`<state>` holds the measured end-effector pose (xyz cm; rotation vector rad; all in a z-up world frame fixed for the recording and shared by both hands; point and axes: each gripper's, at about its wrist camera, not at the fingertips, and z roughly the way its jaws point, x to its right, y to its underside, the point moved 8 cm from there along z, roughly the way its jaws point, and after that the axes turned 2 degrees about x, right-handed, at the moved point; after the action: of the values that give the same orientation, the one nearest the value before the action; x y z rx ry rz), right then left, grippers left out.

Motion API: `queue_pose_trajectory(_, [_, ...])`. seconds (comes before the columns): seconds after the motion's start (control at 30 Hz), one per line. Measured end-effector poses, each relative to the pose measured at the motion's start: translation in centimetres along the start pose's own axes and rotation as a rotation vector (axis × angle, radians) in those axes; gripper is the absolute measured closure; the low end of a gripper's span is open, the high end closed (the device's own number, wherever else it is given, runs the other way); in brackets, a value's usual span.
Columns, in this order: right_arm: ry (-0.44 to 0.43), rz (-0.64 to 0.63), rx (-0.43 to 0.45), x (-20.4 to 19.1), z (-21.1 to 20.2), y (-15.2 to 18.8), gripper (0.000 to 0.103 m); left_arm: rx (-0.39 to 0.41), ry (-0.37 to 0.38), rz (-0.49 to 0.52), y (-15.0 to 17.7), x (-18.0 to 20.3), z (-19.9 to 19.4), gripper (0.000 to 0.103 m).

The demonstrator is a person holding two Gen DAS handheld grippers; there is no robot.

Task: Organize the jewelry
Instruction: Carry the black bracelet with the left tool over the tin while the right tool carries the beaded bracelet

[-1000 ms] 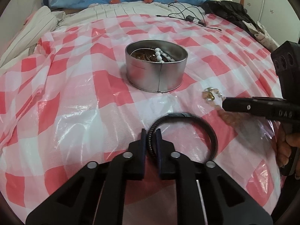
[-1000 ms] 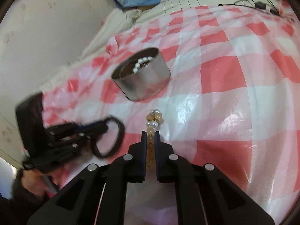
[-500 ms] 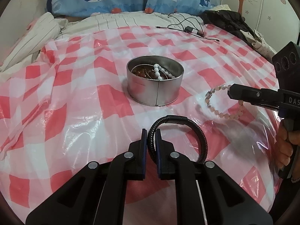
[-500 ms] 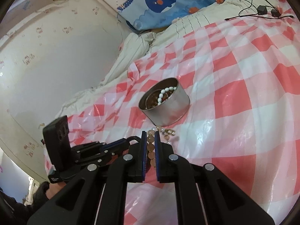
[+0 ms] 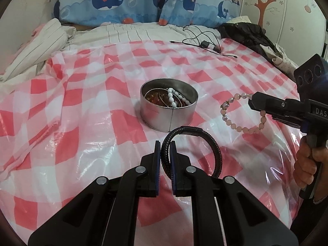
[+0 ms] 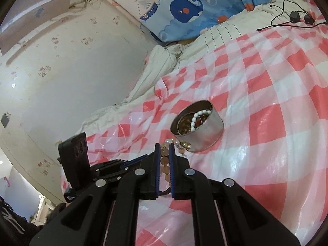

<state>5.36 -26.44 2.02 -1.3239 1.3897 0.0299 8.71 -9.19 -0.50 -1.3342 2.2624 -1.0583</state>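
Observation:
A round metal tin (image 5: 169,110) stands on the red-and-white checked plastic sheet (image 5: 82,110); it holds a white bead bracelet (image 5: 172,99) and amber jewelry. My left gripper (image 5: 164,146) is shut on a black braided leather bracelet (image 5: 213,149), held above the sheet just in front of the tin. My right gripper (image 6: 164,149) is shut on a pink bead bracelet (image 5: 237,126), which hangs in the air to the right of the tin. In the right wrist view the tin (image 6: 202,134) lies just beyond the beads (image 6: 165,162).
A black cable with adapters (image 5: 205,44) lies at the far edge of the sheet. Dark clothing (image 5: 246,34) sits at the back right. Striped bedding (image 5: 41,47) is bunched at the left, with whale-print pillows (image 5: 143,4) behind.
Both grippers have lifted off the sheet with their bracelets. The pink bead bracelet now hangs free in the air beside the tin, and the black bracelet is raised.

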Motion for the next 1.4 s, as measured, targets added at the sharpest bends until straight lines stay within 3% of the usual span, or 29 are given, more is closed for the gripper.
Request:
queue_pose_trajectory(0.6, [-0.029,-0.031,-0.042,-1.4,2.0,-1.1,0.094,0.043,-0.062,0.064,-1.5,0.0,-1.4,0.095])
queue_pose_trajectory(1.4, [-0.037,-0.115,-0.032,-2.1,4.1,-7.1,0.094,0.081,-0.039,0.04,-7.5,-1.0,0.8,0.095])
